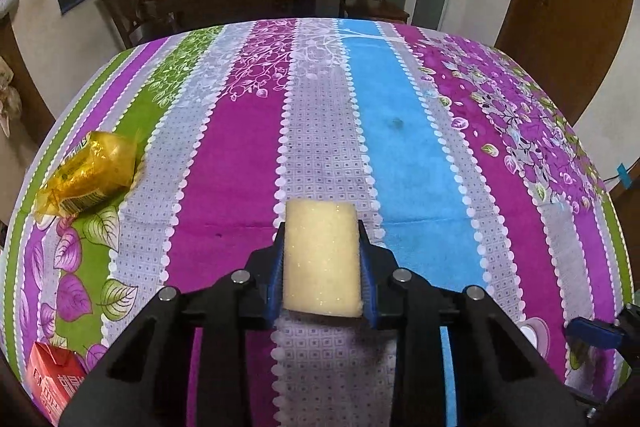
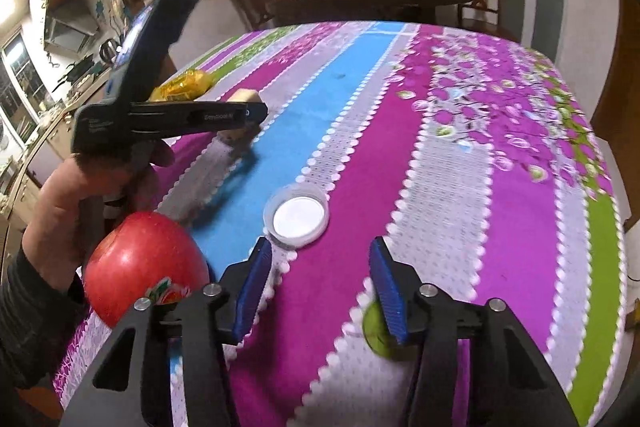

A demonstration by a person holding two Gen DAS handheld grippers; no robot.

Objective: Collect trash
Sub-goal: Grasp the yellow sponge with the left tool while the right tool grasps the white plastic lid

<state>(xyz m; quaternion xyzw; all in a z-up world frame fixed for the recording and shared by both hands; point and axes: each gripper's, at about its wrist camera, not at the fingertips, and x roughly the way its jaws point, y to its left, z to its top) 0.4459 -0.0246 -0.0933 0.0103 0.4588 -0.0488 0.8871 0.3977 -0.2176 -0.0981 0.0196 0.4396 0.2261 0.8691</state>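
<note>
Here, the left gripper (image 1: 322, 259) clamps a yellow sponge (image 1: 320, 259); the right gripper (image 2: 316, 287) stands open just short of a white lid (image 2: 298, 217). Half-hidden: apple (image 2: 140, 263), green scrap (image 2: 374, 327). The tablecloth (image 2: 500, 207) beyond lies clear.

The sponge (image 1: 321, 259) looks like porous foam, pale yellow, with a rough, faintly glinting grain. It sits between ribbed blue pads (image 1: 275, 281) that seem rubbery, on the matt black plastic left tongs (image 1: 322, 281) studded with shiny metal bolts. The tabletop (image 1: 224, 155) is covered in printed cloth — matt, soft-looking, slightly creased. A wrapper (image 1: 90, 173) of crinkled yellow film is glossy and half transparent. The carton (image 1: 50, 379) reads as printed red cardboard. In the right view the apple (image 2: 144, 265) has smooth, shiny skin with a paper sticker, and the lid (image 2: 297, 217) is smooth white plastic — semi-gloss.
</note>
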